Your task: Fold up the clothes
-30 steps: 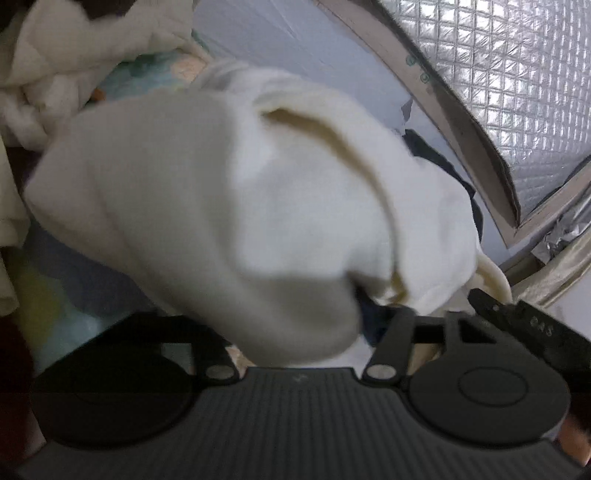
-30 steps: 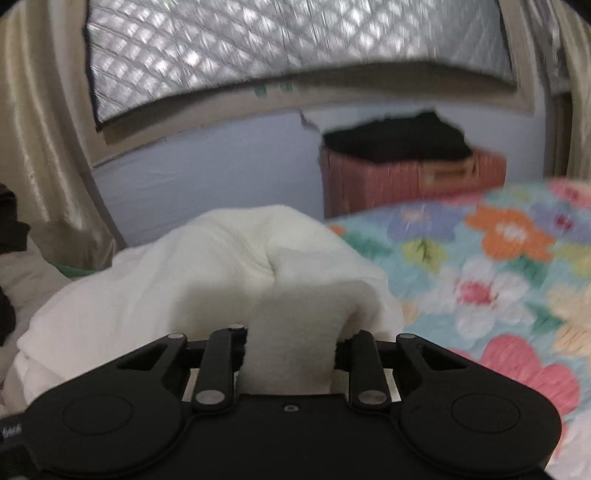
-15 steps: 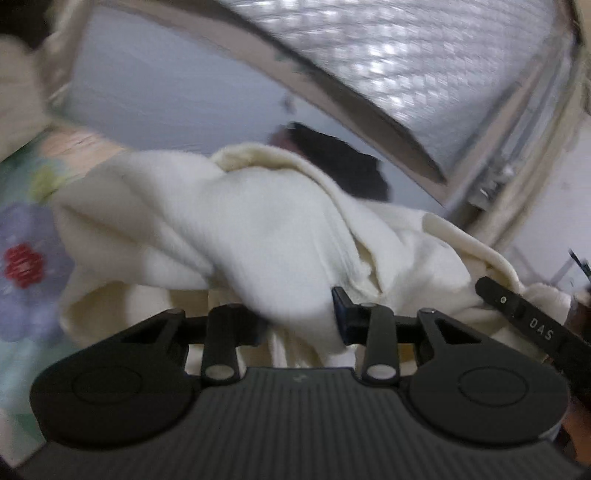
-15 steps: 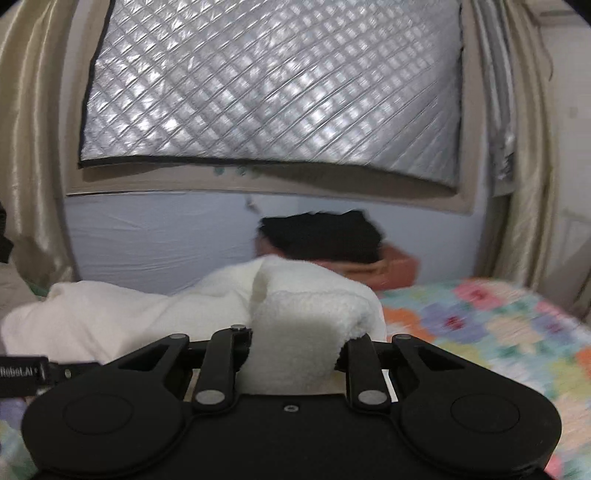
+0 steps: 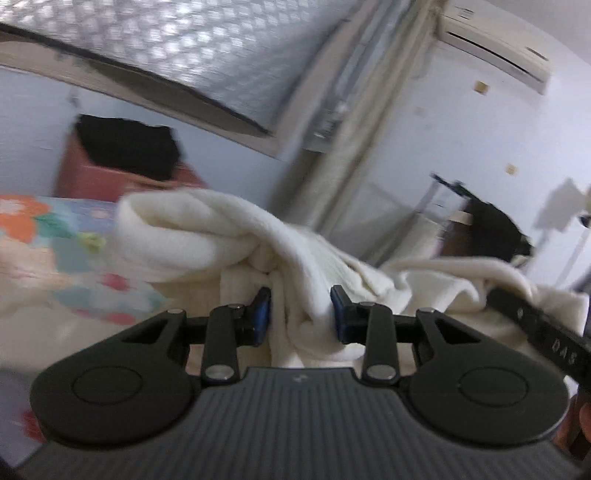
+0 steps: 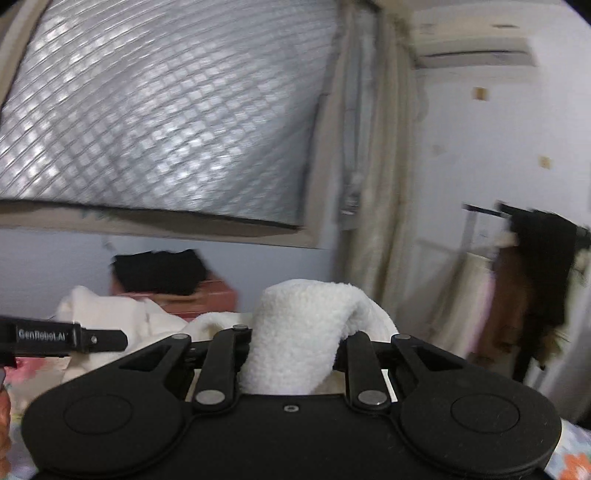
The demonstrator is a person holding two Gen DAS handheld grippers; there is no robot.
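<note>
Left wrist view, left to right: flowered bedcover (image 5: pixel 44 251) at the left edge, blurred. Behind it a reddish box (image 5: pixel 88 177) with a black cloth (image 5: pixel 125 147) heaped on top. Quilted silver panel (image 5: pixel 177 48) slants overhead. Centre: cream garment (image 5: pixel 207 236), thick and fleecy, bunched in a roll that rises above the bedcover and drapes rightward. Left gripper (image 5: pixel 300 314) has a fold of that garment between its blue-padded fingers (image 5: pixel 263 310); the pads press into the cloth on both sides. Jaws have just been closing, now clamped on the fold. Far right: the other tool's black bar crosses the garment's edge; air conditioner (image 5: pixel 495 33) high on the wall, seen sharper here than in the other view.

Right wrist view, left to right: the left tool's lettered bar at the left edge, more cream garment (image 6: pixel 110 314) behind it. Same box and black cloth (image 6: pixel 159 273) mid-left. Right gripper (image 6: pixel 295 350) pinches a thick tuft of the garment, cloth bulging up between the fingers; clamped. Right of it, a pale curtain (image 6: pixel 388 184), then dark clothes on a rack (image 6: pixel 535 280), whole only from this side.
</note>
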